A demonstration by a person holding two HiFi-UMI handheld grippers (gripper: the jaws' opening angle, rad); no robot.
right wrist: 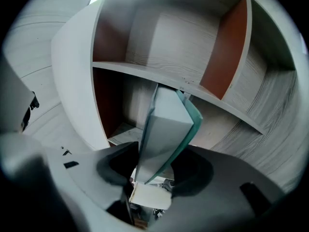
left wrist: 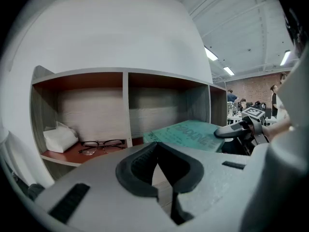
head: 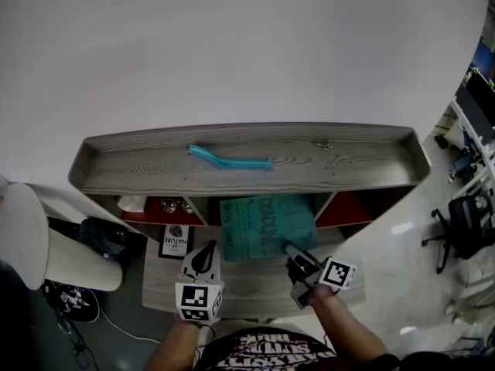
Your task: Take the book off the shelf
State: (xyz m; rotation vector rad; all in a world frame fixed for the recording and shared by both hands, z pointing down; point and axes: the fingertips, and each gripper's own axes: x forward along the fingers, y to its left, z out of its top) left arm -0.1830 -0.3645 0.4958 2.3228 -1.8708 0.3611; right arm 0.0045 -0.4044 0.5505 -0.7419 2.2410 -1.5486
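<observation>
A teal book (head: 267, 226) sticks out flat from the middle compartment of the grey wooden shelf (head: 139, 175). My right gripper (head: 292, 251) is shut on the book's near right corner. In the right gripper view the book (right wrist: 166, 129) stands edge-on between the pads of the right gripper (right wrist: 152, 175). My left gripper (head: 205, 255) hovers just left of the book with its jaws together and nothing in them. The left gripper view shows the left gripper (left wrist: 159, 166) empty, the book (left wrist: 193, 133) to its right and the right gripper (left wrist: 241, 128) on that book.
A light blue strip (head: 230, 159) and a small metal piece (head: 325, 145) lie on the shelf top. Glasses (left wrist: 99, 145) and a white cloth (left wrist: 59, 137) sit in the left compartment. A small booklet (head: 175, 240) lies on the lower board. An office chair (head: 464, 226) stands at right.
</observation>
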